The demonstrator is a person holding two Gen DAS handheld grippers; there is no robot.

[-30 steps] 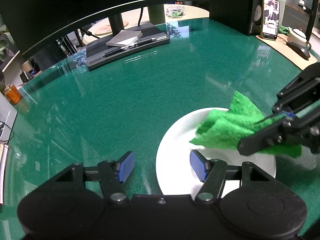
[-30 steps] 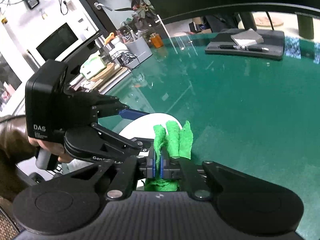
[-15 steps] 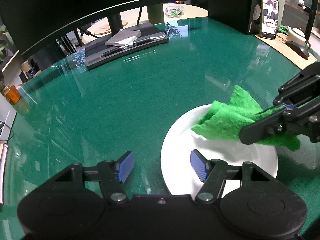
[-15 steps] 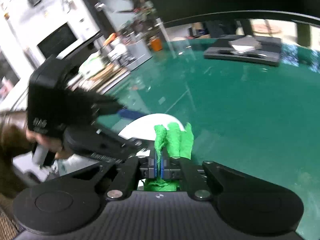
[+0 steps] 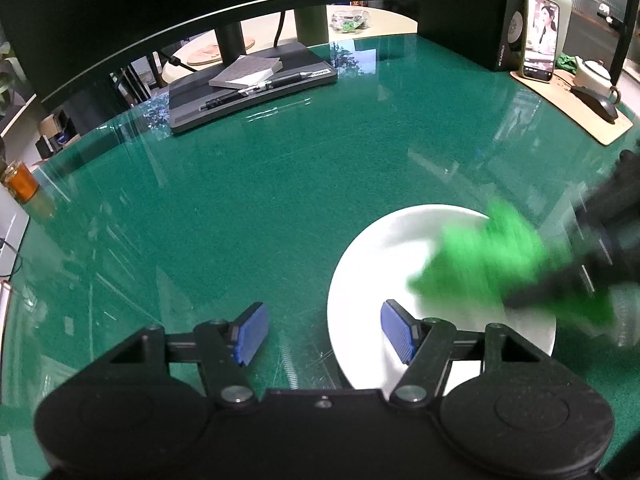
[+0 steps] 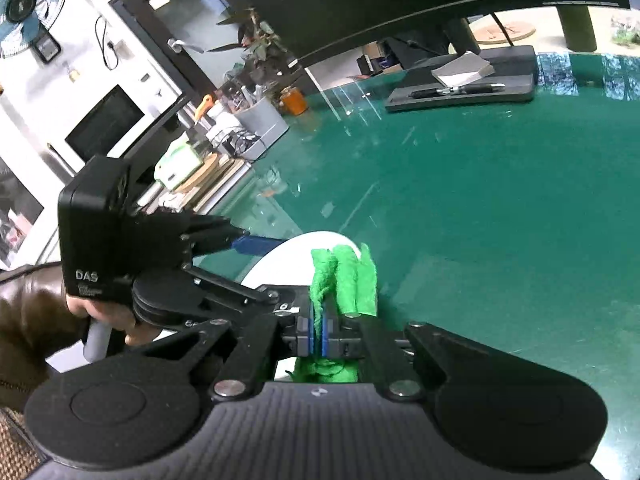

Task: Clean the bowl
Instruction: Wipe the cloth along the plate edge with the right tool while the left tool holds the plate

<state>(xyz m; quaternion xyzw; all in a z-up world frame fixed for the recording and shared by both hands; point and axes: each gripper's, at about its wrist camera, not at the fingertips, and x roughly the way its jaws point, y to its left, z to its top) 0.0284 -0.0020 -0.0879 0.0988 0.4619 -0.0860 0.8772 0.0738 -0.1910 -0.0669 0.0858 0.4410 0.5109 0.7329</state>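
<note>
Left wrist view: one white bowl (image 5: 372, 264) sits on the green table (image 5: 280, 184), low and right of centre. The left gripper (image 5: 324, 332) straddles the bowl's near-left rim: its right blue pad sits over the inside of the bowl, its left pad over bare table outside, jaws half spread; whether the pads press on the rim cannot be told. One green cloth (image 5: 492, 264), blurred, lies over the right half of the bowl, with the right gripper's dark body coming in from the right edge behind it. Further back: one grey tray (image 5: 252, 92) carrying one notepad (image 5: 246, 72) and two pens, one phone (image 5: 540, 36) propped upright with its screen lit, one teapot (image 5: 594, 74), one orange jar (image 5: 18, 180) at the left edge. Right wrist view: the right gripper (image 6: 319, 330) has its two blue pads pinched close on the cloth (image 6: 348, 276), three folded ridges of it standing up ahead of the pads, more bunched beneath. The bowl (image 6: 280, 264) shows as a white arc just beyond the cloth. The left gripper (image 6: 256, 244) reaches in from the left, one hand (image 6: 100, 316) in a brown sleeve gripping its handle.
</note>
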